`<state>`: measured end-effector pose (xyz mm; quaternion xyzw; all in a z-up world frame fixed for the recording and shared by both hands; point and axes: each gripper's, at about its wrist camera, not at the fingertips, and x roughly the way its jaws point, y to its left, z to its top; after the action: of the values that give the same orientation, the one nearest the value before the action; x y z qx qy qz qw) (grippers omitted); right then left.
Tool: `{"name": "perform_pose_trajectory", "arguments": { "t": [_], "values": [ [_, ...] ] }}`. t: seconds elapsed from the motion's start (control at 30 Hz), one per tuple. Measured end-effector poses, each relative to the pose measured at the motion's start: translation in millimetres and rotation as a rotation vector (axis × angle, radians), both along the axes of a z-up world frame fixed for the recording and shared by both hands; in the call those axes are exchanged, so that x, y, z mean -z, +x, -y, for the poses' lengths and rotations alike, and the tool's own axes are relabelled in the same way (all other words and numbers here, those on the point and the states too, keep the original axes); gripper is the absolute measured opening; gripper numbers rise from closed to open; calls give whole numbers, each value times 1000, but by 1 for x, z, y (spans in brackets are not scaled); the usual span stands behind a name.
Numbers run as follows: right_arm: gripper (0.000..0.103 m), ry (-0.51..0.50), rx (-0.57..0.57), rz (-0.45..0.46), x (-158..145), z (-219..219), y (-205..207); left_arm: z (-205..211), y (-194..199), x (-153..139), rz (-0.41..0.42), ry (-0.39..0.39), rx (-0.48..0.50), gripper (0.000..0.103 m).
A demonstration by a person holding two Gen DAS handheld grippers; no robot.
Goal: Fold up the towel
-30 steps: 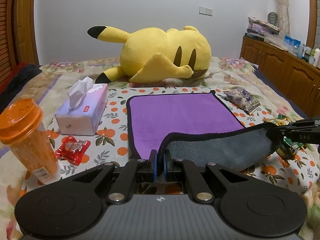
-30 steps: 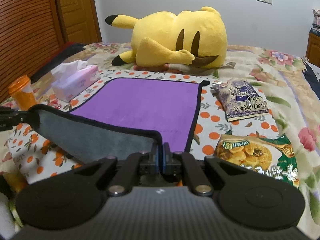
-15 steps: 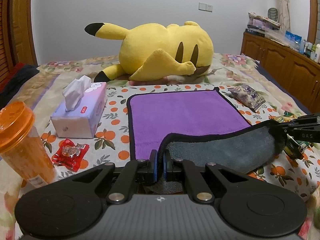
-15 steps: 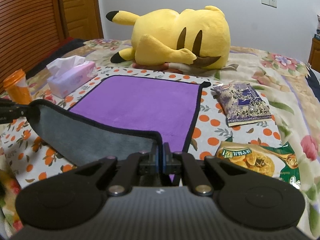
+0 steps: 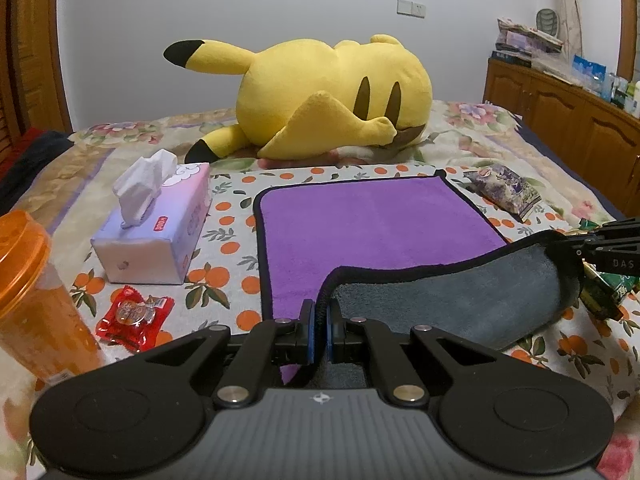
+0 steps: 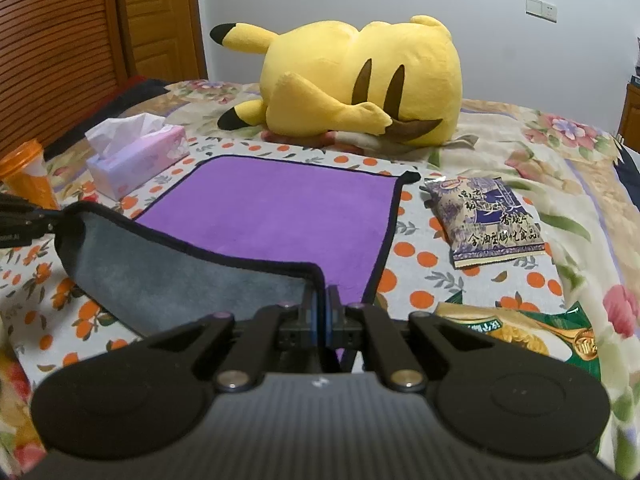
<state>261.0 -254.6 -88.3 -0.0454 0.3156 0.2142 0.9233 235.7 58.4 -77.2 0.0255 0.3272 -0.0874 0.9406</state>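
Observation:
A purple towel (image 5: pixel 360 220) with a black border and grey underside lies on the bed; it also shows in the right wrist view (image 6: pixel 276 216). Its near edge is lifted, grey side (image 5: pixel 448 304) facing me. My left gripper (image 5: pixel 319 330) is shut on the near left corner. My right gripper (image 6: pixel 322 316) is shut on the near right corner, and it shows at the right edge of the left wrist view (image 5: pixel 600 246). The lifted edge sags between the two grippers above the purple face.
A yellow plush toy (image 5: pixel 332 96) lies behind the towel. A tissue box (image 5: pixel 156 228), an orange bottle (image 5: pixel 28 292) and a red candy (image 5: pixel 134 316) are to the left. A purple snack bag (image 6: pixel 484 220) and a green snack bag (image 6: pixel 520 332) are to the right.
Both grippers have carried the lifted near edge a little forward over the purple face. The grey underside shows more spread out.

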Motion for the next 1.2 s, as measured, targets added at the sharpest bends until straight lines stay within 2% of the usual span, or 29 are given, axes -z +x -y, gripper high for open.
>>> {"name": "perform_pose_trajectory", "arguments": {
  "t": [0.63, 1.2],
  "values": [
    [4, 16, -7, 81, -20, -5, 14, -1, 11, -28, 84, -44, 1, 6],
    [4, -12, -24, 170, -39, -12, 35, 8, 39, -40, 128, -32, -6, 6]
  ]
}}
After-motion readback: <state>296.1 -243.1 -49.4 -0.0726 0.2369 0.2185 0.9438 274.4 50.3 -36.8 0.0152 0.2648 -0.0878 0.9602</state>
